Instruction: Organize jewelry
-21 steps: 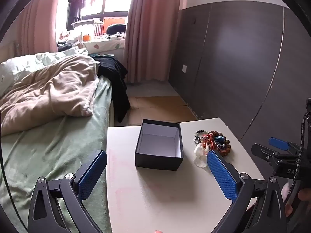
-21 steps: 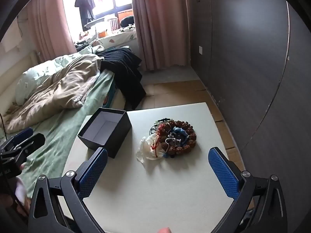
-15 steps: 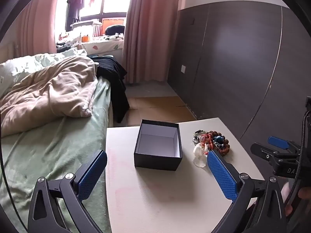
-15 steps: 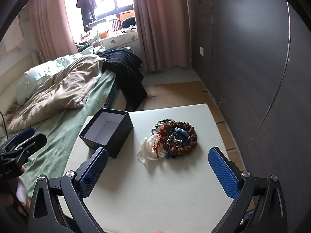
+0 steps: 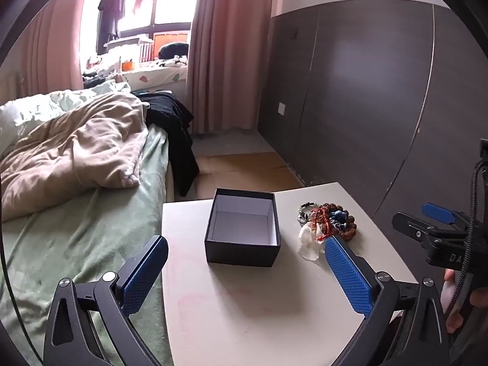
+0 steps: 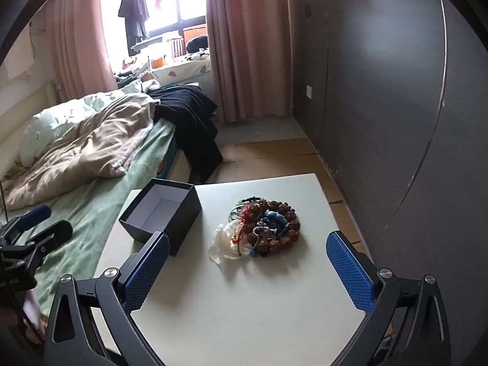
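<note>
An open black box (image 5: 242,228) is seen on the white table (image 5: 259,305), with the jewelry (image 6: 265,228) heaped just beside it, apart from it. The left gripper (image 5: 244,267) and right gripper (image 6: 248,267) are held above the table's near side, jaws spread wide, nothing gripped.

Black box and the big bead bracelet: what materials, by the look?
Black box: likely paperboard, matte dark outside, white lining; thin straight walls, crisp edges. Bead bracelet: probably wood or seed beads, reddish-brown, rough knobbly surface, dull finish. Can't confirm either from here.
</note>
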The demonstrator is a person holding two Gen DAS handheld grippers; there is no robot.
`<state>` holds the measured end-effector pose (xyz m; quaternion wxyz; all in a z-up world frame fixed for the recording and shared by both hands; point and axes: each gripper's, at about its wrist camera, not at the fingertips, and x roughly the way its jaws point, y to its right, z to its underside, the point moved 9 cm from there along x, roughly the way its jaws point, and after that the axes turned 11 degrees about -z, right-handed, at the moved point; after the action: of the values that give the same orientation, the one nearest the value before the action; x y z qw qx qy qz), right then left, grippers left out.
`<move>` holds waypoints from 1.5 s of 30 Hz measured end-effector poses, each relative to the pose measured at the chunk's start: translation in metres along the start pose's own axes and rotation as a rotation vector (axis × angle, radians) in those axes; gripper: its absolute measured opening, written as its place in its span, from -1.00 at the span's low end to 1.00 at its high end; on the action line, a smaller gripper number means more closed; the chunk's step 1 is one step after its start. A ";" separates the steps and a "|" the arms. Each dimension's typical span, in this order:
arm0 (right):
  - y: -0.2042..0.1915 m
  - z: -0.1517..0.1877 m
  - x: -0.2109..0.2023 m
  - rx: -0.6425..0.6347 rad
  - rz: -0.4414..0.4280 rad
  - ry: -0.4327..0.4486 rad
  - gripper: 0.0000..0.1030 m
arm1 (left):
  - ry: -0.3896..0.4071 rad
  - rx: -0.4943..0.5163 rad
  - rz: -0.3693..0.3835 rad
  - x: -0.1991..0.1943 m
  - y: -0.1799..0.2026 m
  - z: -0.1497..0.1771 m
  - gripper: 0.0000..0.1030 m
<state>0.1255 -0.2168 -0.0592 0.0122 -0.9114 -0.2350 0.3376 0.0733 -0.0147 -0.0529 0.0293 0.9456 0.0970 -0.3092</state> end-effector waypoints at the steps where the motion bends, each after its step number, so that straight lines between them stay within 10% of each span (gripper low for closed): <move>1: 0.002 0.000 0.000 0.004 0.015 0.000 1.00 | 0.002 0.000 0.001 0.000 0.001 0.000 0.99; 45: -0.004 0.000 -0.001 -0.021 0.028 -0.035 1.00 | 0.011 -0.002 0.014 -0.005 0.000 -0.002 0.99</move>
<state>0.1237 -0.2136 -0.0577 -0.0062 -0.9086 -0.2256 0.3513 0.0701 -0.0151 -0.0485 0.0318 0.9480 0.0908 -0.3035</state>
